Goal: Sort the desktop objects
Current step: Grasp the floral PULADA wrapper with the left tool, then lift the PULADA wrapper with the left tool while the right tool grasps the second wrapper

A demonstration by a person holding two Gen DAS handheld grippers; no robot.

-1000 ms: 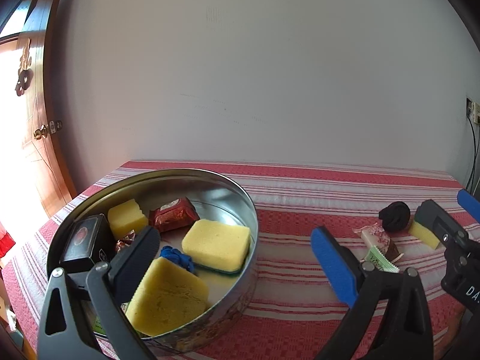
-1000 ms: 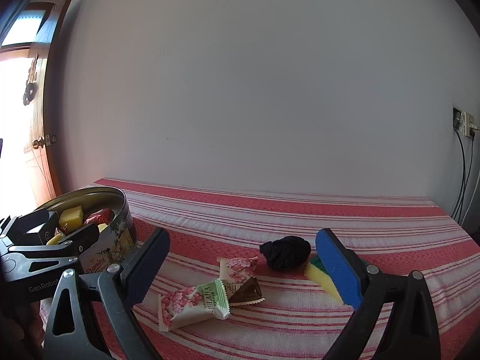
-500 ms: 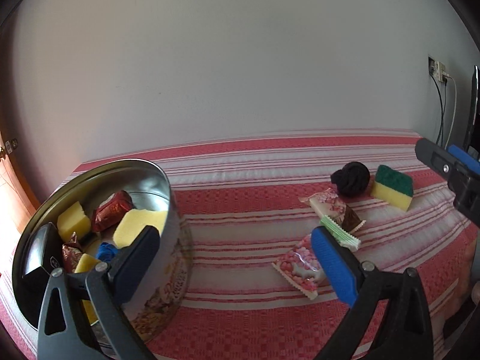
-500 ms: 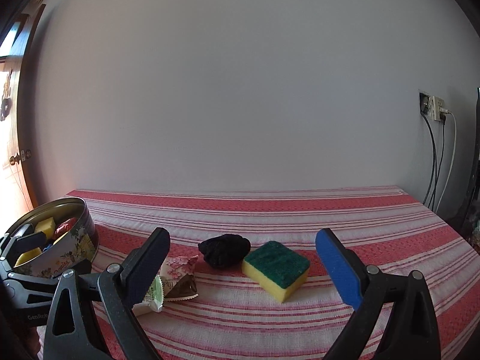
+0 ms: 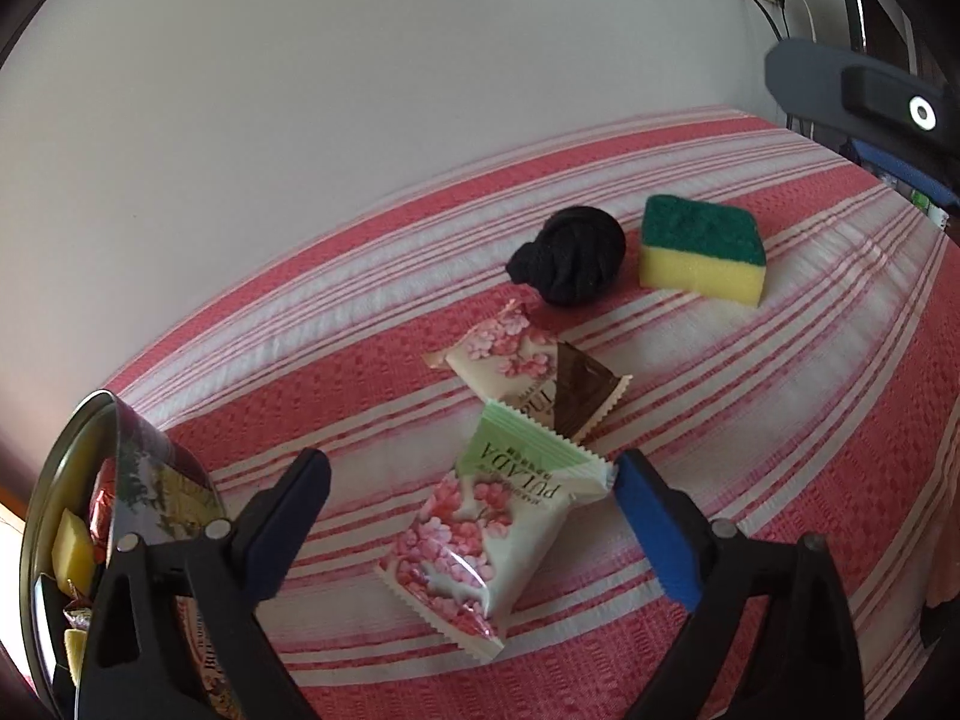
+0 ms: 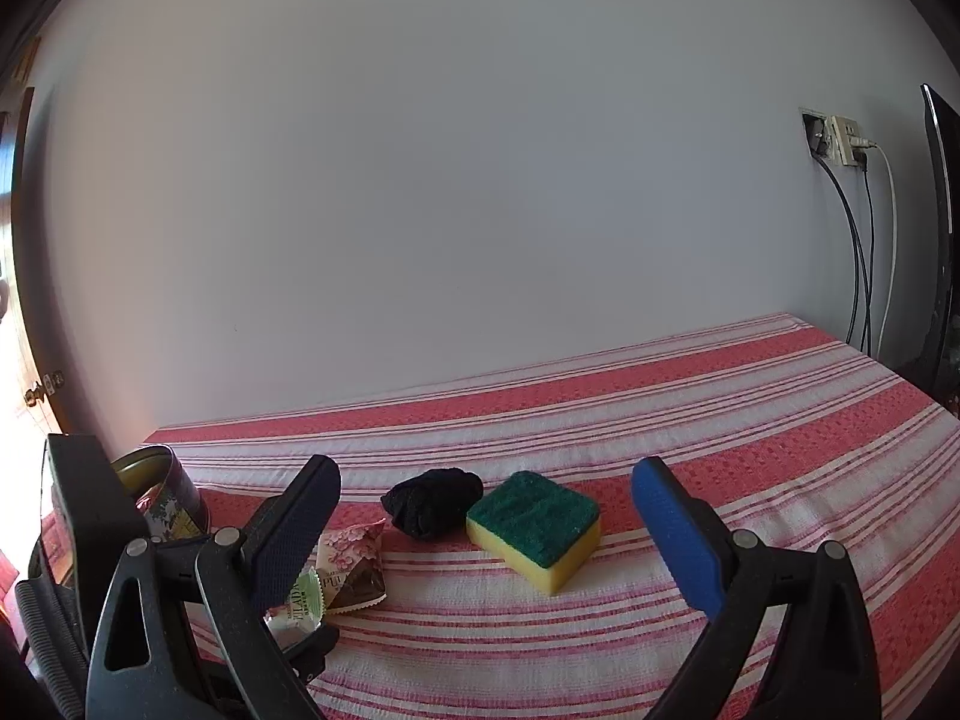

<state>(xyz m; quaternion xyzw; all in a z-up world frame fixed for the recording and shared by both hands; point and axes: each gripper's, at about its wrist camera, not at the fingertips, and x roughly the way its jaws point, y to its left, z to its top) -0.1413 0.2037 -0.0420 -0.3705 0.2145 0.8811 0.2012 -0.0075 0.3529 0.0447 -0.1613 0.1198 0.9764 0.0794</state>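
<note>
Left gripper (image 5: pixel 471 489): released, the fingers have just been closing in a little; the nearer snack packet lies between them on the cloth, and the blue pad's tip sits right at the packet's edge without pinching it.
Right gripper (image 6: pixel 486 495): fingers spread wide and released, nothing gripped; the sponge and the black bundle show in the gap, farther along the worktop.
Nearer snack packet (image 5: pixel 492 534): pink blossom print with a green end, flat on the striped cloth.
Round tin (image 5: pixel 129 516): at the left edge, beside the left gripper, holding yellow sponge pieces and a red-wrapped sweet.
Second snack packet (image 5: pixel 528 372): blossom print with a brown end, just beyond the first, their ends overlapping.
Black bundle (image 5: pixel 570 264): knotted dark fabric, just past the second packet.
Sponge (image 5: pixel 699 249): yellow with the green scouring side up, right of the bundle and close beside it.
Worktop (image 6: pixel 750 420): covered in red and white striped cloth, running back to a plain wall.
Wall socket (image 6: pixel 840 141): upper right, cables hanging down.
</note>
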